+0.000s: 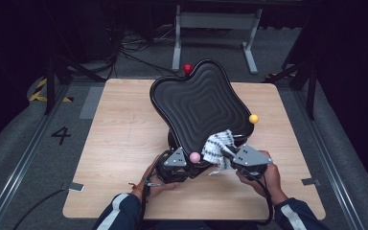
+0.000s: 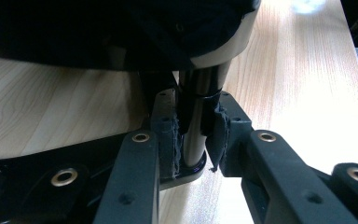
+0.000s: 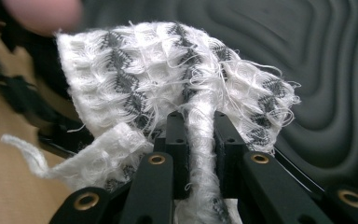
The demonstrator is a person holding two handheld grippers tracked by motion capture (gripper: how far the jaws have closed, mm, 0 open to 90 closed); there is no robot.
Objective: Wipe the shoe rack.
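At frame centre my left gripper (image 2: 192,140) clamps the metal post (image 2: 193,121) under the dark seat (image 2: 121,32), above the wooden table (image 2: 298,84).

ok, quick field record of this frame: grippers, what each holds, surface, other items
left gripper: shut on the metal post under the black ridged tray
right gripper: shut on the white-and-grey cloth, cloth against the tray's near edge
tray: tilted, raised on its stand
balls: red ball at far corner, yellow ball at right corner, pink ball at near corner
surface: wooden table
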